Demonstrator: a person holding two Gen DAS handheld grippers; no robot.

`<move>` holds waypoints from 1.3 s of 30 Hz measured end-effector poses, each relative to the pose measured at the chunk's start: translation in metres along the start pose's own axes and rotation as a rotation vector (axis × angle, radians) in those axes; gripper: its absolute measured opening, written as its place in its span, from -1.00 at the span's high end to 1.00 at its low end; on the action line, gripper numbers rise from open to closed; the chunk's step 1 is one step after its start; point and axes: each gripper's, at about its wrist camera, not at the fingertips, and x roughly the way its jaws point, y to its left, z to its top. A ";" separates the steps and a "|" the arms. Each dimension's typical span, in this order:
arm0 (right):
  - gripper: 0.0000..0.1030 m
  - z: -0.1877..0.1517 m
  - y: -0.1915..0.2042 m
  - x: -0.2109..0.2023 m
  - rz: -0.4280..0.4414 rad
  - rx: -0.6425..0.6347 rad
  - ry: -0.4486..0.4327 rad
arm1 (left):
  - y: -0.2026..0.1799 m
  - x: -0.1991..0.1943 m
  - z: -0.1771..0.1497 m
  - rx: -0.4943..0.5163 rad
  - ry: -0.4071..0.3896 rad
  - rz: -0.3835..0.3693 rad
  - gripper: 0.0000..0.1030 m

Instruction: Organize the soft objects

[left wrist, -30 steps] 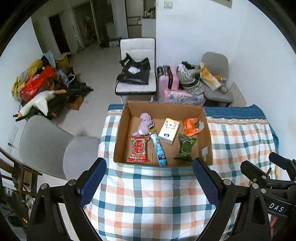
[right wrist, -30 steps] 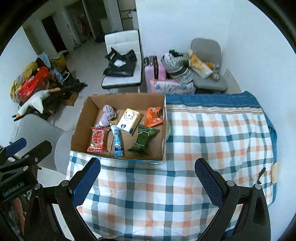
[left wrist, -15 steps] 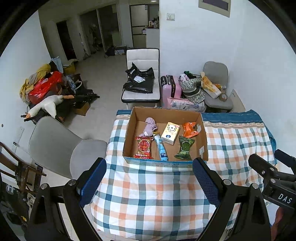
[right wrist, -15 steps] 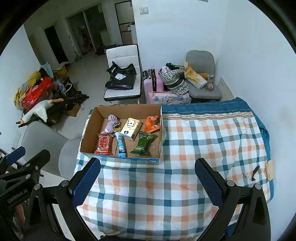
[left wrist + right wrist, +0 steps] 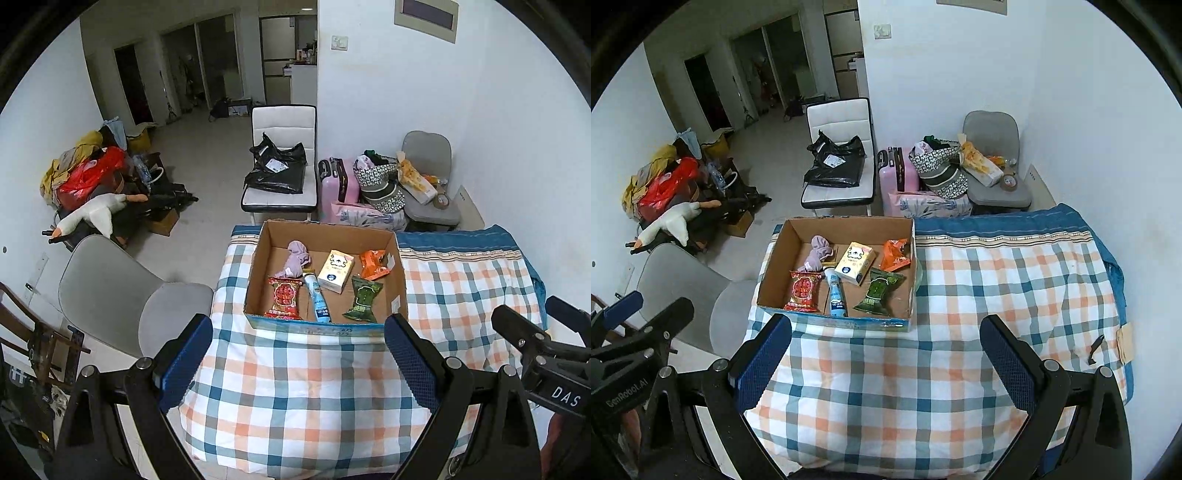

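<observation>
A cardboard box (image 5: pixel 400 280) (image 5: pixel 774 258) stands on the checked tablecloth (image 5: pixel 295 387) at the table's far left. Inside lie a purple cloth (image 5: pixel 295 258) (image 5: pixel 818 253), a tissue pack (image 5: pixel 336 271) (image 5: pixel 855 263), an orange packet (image 5: pixel 373 263) (image 5: pixel 894 254), a green packet (image 5: pixel 364 299) (image 5: pixel 878 291), a red packet (image 5: pixel 284 297) (image 5: pixel 802 291) and a blue tube (image 5: pixel 317 300) (image 5: pixel 836 295). My left gripper (image 5: pixel 297 356) and right gripper (image 5: pixel 886 358) are open and empty, held high above the table's near side.
A grey chair (image 5: pixel 110 295) stands left of the table. Beyond it are a white chair with a black bag (image 5: pixel 279 170), a pink suitcase (image 5: pixel 338 184), another grey chair with bags (image 5: pixel 424 184) and a clutter pile (image 5: pixel 92 192). A small black item (image 5: pixel 1094 349) lies near the right edge.
Both grippers have pulled back and up from the box, so the box looks smaller and more of the room shows. Both stay open and empty.
</observation>
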 end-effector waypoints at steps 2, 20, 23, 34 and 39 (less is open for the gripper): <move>-1.00 0.002 0.000 -0.003 -0.003 -0.002 -0.005 | 0.000 0.000 0.000 0.000 0.001 0.000 -0.85; -1.00 0.007 0.000 -0.005 -0.021 -0.006 -0.014 | 0.001 0.001 -0.003 -0.008 0.008 0.001 -0.85; -1.00 0.007 -0.001 -0.005 -0.020 -0.004 -0.015 | 0.002 0.001 -0.002 -0.009 0.007 0.000 -0.85; -1.00 0.009 -0.003 -0.006 -0.030 0.001 -0.022 | 0.003 0.001 -0.005 -0.018 0.000 0.012 -0.85; -1.00 0.009 -0.003 -0.006 -0.030 0.002 -0.024 | 0.002 0.000 -0.003 -0.021 0.001 0.015 -0.85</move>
